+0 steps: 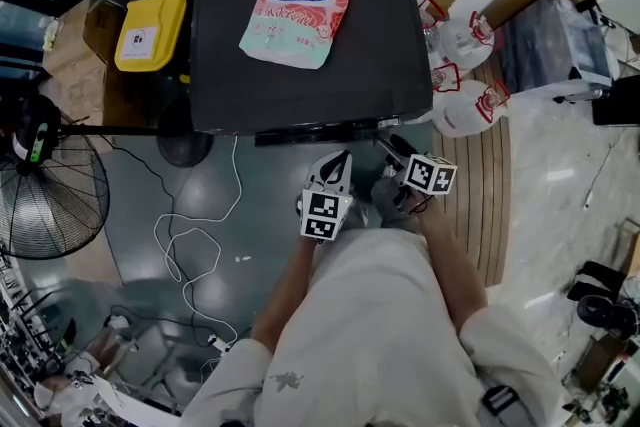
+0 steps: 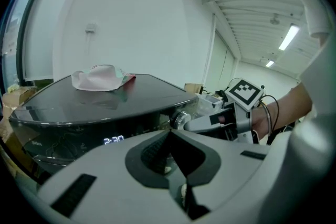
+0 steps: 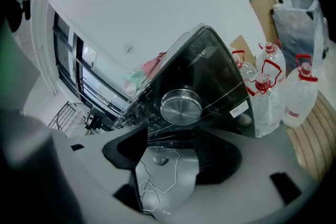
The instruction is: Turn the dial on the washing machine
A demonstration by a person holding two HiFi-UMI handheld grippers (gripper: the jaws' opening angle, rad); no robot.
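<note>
Two hand-held grippers are at 6 o'clock of the washing machine (image 1: 230, 65), facing its front panel.

Left hand-held gripper (image 1: 335, 167): jaws closed together with nothing between them, clear of the panel.

Detergent pouch (image 1: 297, 15): lies on the dark top, toward 12 o'clock.

Right hand-held gripper (image 3: 168, 139): jaws spread and empty.

Dial (image 3: 181, 106): on the front panel toward its right end, just beyond the right jaws at 12 o'clock, not yet touched.

Judgement: the dial looks metal-faced, so it should be rigid, and the flat face is probably slick. Grip the rim on opposite sides, square to the panel, then rotate about its axis. Expect light, stepped resistance.
</note>
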